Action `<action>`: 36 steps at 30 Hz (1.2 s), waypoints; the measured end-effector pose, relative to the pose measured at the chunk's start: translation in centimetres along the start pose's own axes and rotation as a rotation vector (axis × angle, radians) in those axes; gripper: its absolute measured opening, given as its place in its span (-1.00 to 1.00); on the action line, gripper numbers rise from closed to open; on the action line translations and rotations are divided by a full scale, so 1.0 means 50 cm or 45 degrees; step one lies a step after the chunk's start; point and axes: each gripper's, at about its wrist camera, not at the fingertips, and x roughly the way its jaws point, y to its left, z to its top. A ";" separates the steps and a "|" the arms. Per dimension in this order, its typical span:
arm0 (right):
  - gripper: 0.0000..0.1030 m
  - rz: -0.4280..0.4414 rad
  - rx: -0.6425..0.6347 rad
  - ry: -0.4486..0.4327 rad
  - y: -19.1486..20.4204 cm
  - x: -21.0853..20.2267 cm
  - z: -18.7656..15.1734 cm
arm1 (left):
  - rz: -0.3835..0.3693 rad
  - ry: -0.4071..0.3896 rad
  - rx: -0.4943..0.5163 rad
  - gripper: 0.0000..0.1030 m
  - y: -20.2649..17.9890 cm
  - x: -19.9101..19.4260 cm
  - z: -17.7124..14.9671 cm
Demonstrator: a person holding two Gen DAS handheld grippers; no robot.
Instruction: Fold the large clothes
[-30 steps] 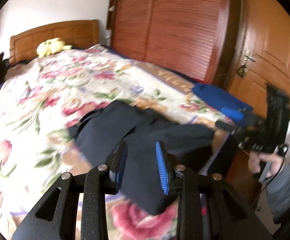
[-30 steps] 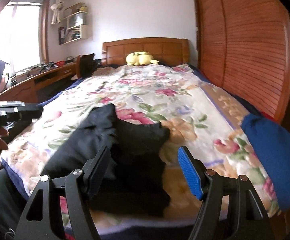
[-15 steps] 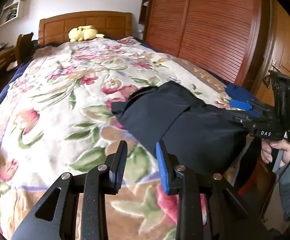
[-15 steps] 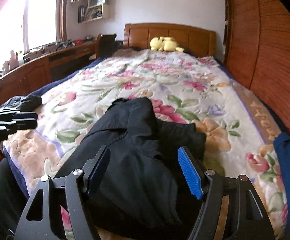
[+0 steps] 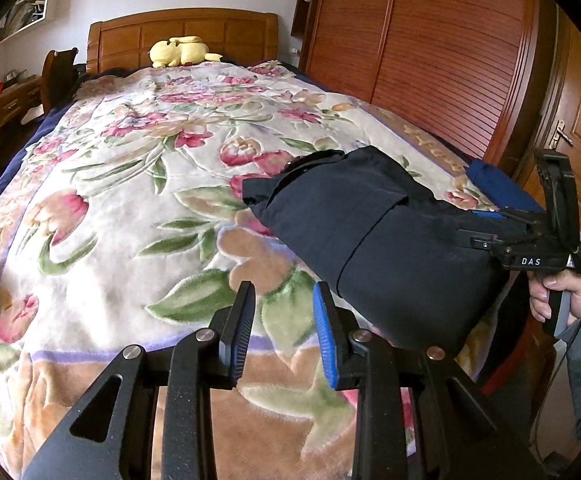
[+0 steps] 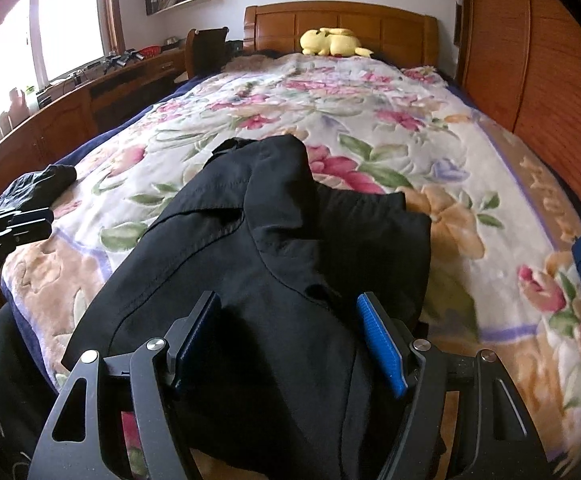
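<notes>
Near the foot of the bed (image 5: 122, 184), on the floral blanket (image 6: 370, 128), lies the dark garment (image 6: 274, 248), a black or navy piece folded over itself into a thick bundle, its lower end reaching the blanket's edge; the right wrist view looks straight along it and shows stitched seams and a flap folded across the top, while the left wrist view shows the same dark garment (image 5: 370, 232) from the side as a long bundle with one fold line across it; only the left view shows the right hand-held gripper (image 5: 486, 226) from outside, its blue-padded fingers at the bundle's far end, with the person's hand (image 5: 558, 296) on the grip below; whether those fingers touch the cloth cannot be told; only the right view shows a second dark cloth (image 6: 38, 186) at the bed's left edge, and the left hand-held gripper (image 6: 30, 220) from outside at the frame's left edge; the right hand-held gripper (image 6: 290, 340) stands wide apart, fingers astride the bundle's near end and pinching nothing; the left hand-held gripper (image 5: 284, 328) is parted with a narrower gap, over bare blanket just beside the garment, holding nothing; a blue cloth (image 5: 494, 184) lies beyond the garment at the bed's right edge; a yellow plush toy (image 6: 332, 42) rests by the wooden headboard (image 5: 182, 36); a wooden wardrobe (image 5: 430, 52) lines the right side; a counter (image 6: 70, 100) under the window carries small clutter too small to identify.
</notes>
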 end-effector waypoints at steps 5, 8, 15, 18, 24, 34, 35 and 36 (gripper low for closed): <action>0.26 0.018 -0.016 0.015 0.005 0.001 -0.003 | -0.005 0.009 0.005 -0.40 -0.004 0.004 -0.004; -0.20 0.009 -0.035 0.016 0.008 -0.001 -0.004 | -0.008 0.020 0.005 -0.40 -0.005 0.010 -0.006; -0.82 0.003 -0.072 -0.131 0.013 -0.056 -0.012 | -0.019 0.036 0.012 -0.40 -0.017 0.021 -0.011; -0.84 -0.040 -0.078 -0.230 0.010 -0.105 -0.011 | -0.037 0.035 0.017 -0.40 -0.024 0.021 -0.011; -0.84 -0.272 -0.074 -0.210 -0.031 -0.120 -0.051 | -0.100 0.026 0.024 -0.40 -0.038 0.023 -0.001; -0.84 -0.270 0.057 -0.006 -0.089 -0.035 -0.143 | -0.120 0.039 0.068 -0.38 -0.066 0.046 0.020; -0.83 -0.262 0.068 -0.012 -0.089 -0.037 -0.141 | -0.124 0.039 0.078 -0.38 -0.068 0.053 0.025; -0.82 -0.253 0.083 -0.020 -0.089 -0.044 -0.142 | -0.124 0.039 0.091 -0.37 -0.072 0.061 0.033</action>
